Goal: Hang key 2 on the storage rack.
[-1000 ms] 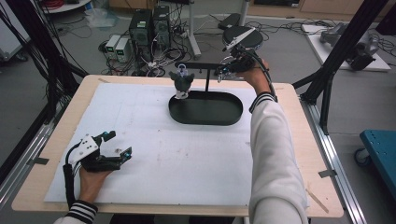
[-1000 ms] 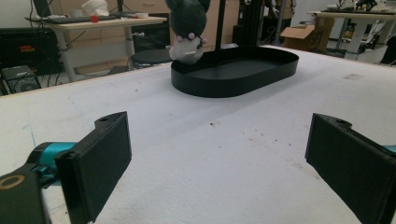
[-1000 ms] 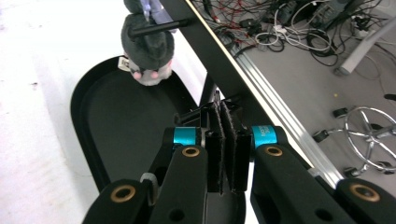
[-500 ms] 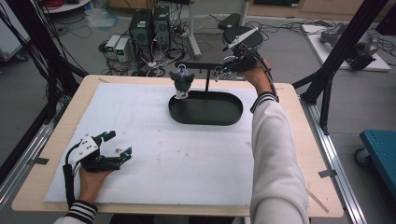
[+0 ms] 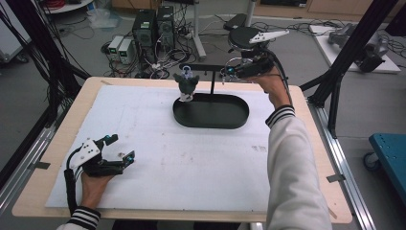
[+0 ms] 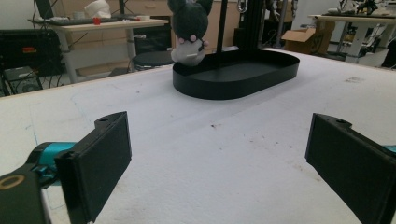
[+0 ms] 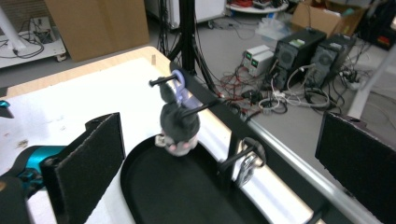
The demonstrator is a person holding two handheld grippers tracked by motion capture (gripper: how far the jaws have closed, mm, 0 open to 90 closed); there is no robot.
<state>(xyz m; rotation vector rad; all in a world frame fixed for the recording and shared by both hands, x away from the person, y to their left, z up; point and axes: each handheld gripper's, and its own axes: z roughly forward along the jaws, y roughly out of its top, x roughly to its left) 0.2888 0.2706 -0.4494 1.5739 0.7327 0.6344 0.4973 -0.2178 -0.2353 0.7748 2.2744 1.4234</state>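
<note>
With the plush toy (image 5: pixel 186 85) hanging from the stand's crossbar (image 5: pixel 207 73) over the far-left end of the black tray (image 5: pixel 211 111), we hover our right gripper (image 5: pixel 226 73), jaws apart, near the bar's right end, while our left gripper (image 5: pixel 119 148) rests open-jawed near the worktop's near-left corner; next we likely must reach for a hanging item.

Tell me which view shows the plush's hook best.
The right gripper view: the purple hook loops over a rack peg above the plush. In the high view it is tiny; the left gripper view crops it off.
</note>
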